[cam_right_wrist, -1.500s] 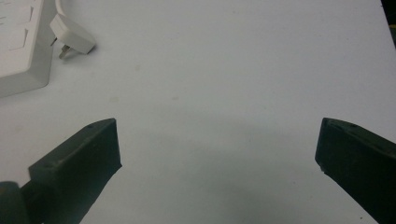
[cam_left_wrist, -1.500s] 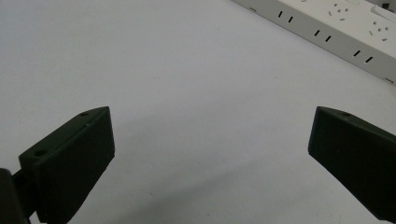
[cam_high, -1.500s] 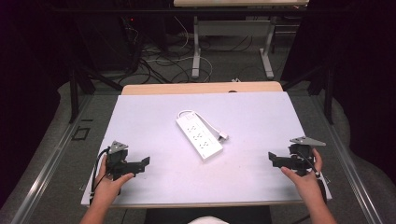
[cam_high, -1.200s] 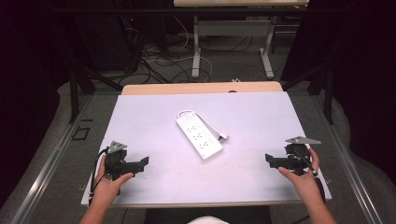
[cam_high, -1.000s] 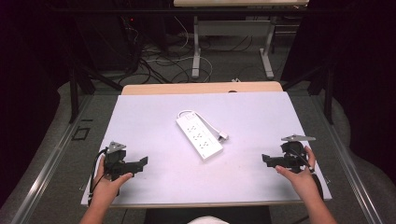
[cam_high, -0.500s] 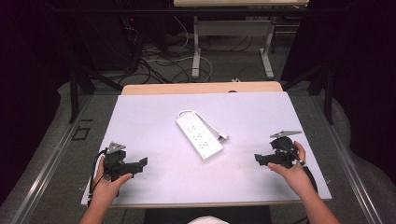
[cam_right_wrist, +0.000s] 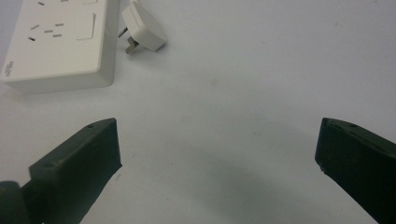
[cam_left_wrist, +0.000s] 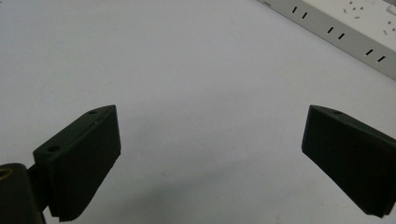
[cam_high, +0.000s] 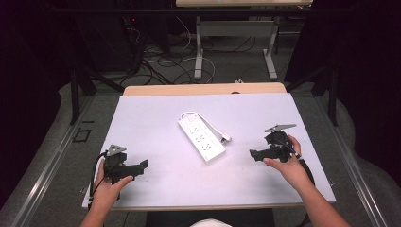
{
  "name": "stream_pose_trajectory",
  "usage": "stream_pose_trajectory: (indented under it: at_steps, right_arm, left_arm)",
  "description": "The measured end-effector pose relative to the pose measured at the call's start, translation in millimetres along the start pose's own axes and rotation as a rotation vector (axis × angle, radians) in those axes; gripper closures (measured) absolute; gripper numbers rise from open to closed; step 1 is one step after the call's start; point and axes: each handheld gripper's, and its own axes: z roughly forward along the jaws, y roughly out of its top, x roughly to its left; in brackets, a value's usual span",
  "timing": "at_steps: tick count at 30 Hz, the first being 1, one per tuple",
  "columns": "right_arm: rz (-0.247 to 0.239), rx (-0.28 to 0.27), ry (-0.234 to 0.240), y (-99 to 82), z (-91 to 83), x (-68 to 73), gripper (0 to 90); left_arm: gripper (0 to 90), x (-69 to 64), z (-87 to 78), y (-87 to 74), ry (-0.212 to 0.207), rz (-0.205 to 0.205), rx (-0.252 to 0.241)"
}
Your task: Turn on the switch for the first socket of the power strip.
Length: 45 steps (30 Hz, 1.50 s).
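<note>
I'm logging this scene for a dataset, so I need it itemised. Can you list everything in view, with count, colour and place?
power strip: 1, white, lying flat near the middle of the table, set at a slant
plug: 1, white, loose on the table beside the strip's near end, prongs bare
cord: 1, white, running along the strip's right side to the plug
table: 1, pale grey top, wood edge at the far side
floor cables: several, dark and white, beyond the table
left gripper: 1, black, near left of the table, jaws open, empty
right gripper: 1, black, right of the strip, jaws open, empty
</note>
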Motion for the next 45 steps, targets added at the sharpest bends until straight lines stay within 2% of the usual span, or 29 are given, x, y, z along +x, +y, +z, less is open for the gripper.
stream_pose_trajectory:
  at_steps: [5,8,9,18,24,34,45]
  right_arm:
    - [-0.034,0.004,0.006,9.7,1.0,4.4,0.0]
    - [-0.038,0.017,0.013,13.5,1.1,6.8,0.1]
    - [-0.057,0.021,0.022,17.7,1.8,8.6,0.5]
    - [-0.099,0.039,0.015,39.2,1.5,21.1,0.6]
    - [-0.144,0.045,0.004,52.8,3.2,28.0,0.5]
    - [-0.162,0.058,-0.005,75.8,9.2,37.2,0.5]
    - [-0.194,0.084,0.003,102.9,24.4,53.2,0.5]
  left_arm:
    - [4.5,0.6,0.1,-0.1,-0.001,0.003,0.003]
    - [4.5,0.3,0.7,-0.4,0.0,-0.002,-0.007]
    - [4.5,0.7,0.6,-0.4,-0.001,0.001,-0.005]
    - [4.6,0.8,0.9,-0.5,-0.002,0.001,-0.002]
    - [4.6,0.8,0.8,-0.5,-0.001,0.002,-0.002]
    - [4.7,0.7,1.2,-0.5,-0.001,0.002,0.0]
    - [4.8,0.9,1.6,-0.7,-0.003,0.003,0.001]
